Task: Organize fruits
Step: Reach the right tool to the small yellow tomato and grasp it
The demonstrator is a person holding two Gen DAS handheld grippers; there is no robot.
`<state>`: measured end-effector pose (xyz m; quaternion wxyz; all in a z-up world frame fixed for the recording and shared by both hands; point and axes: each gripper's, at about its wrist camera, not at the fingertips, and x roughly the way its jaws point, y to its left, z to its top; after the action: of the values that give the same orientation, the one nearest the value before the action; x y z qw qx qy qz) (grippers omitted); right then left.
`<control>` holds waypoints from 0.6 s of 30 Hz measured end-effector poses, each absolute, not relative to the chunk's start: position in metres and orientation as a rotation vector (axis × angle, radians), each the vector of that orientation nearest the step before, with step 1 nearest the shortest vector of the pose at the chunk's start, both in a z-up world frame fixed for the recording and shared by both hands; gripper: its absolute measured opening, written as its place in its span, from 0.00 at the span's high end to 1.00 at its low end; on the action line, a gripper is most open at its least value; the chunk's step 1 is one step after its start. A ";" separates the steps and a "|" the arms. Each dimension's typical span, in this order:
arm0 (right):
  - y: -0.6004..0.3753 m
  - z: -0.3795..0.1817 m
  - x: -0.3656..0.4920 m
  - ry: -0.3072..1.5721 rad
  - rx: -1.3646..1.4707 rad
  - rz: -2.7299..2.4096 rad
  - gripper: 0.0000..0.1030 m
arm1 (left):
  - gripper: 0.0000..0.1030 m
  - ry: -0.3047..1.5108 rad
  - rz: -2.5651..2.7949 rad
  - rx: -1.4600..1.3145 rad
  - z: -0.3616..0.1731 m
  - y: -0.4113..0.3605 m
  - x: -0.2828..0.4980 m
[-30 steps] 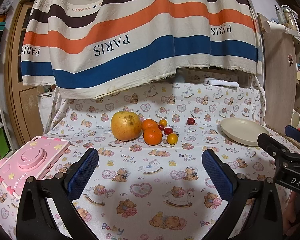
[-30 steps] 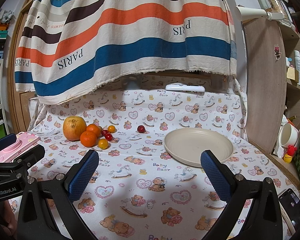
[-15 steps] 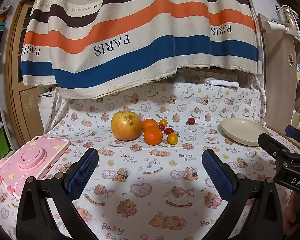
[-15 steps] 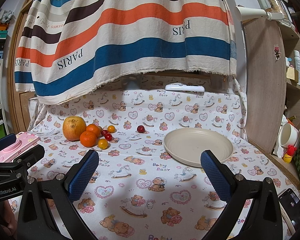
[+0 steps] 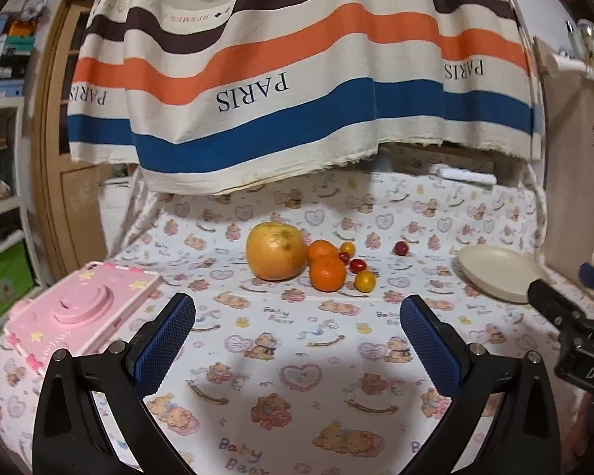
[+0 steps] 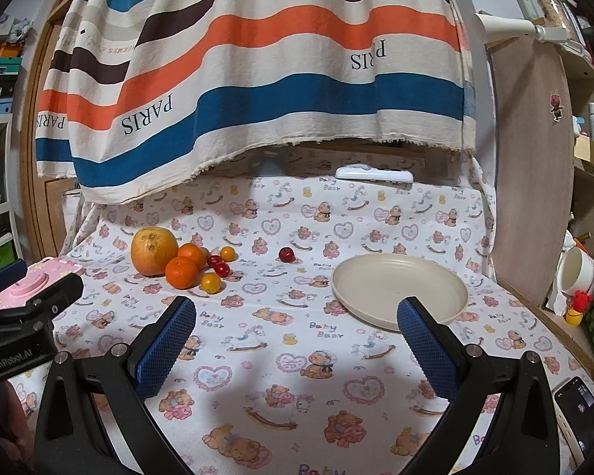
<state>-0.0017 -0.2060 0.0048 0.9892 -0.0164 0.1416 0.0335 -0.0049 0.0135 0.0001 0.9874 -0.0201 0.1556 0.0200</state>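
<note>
Holding both grippers wide apart and empty above the bear-print cloth (image 6: 297,213), I see almost nothing changed from a second ago: my left gripper (image 5: 297,332) has crept slightly nearer the fruit cluster (image 5: 309,261), which lies unmoved, as does the lone red fruit (image 6: 286,254) beside the empty plate (image 6: 400,289) ahead of my right gripper (image 6: 297,332).

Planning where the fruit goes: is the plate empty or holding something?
Empty. The plate shows only bare cream surface; the fruits all lie on the cloth to its left.
</note>
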 end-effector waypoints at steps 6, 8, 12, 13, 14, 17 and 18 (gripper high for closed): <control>-0.206 0.005 -0.004 0.288 -0.023 0.002 0.00 | 0.00 0.293 -0.008 -0.051 0.014 0.024 -0.016; -0.207 0.009 -0.003 0.295 -0.023 -0.017 0.00 | 0.00 0.246 0.039 -0.025 0.027 0.026 -0.025; -0.204 0.028 0.005 0.325 -0.051 0.033 0.00 | 0.00 0.219 0.031 0.011 0.060 0.033 -0.022; -0.202 0.034 0.008 0.336 -0.061 0.036 0.00 | 0.00 0.236 0.018 0.013 0.069 0.036 -0.015; -0.198 0.040 0.012 0.346 -0.072 0.052 0.00 | 0.00 0.259 0.011 0.012 0.076 0.039 -0.006; -0.187 0.060 0.033 0.389 -0.076 0.126 0.00 | 0.00 0.331 0.026 0.009 0.090 0.046 0.027; -0.183 0.065 0.042 0.403 -0.069 0.136 0.01 | 0.00 0.347 0.023 0.011 0.094 0.048 0.041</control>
<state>0.0420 -0.1829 0.0654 0.9769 -0.0344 0.2000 0.0677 0.0408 0.0479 0.0938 0.9849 0.0054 0.1727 0.0113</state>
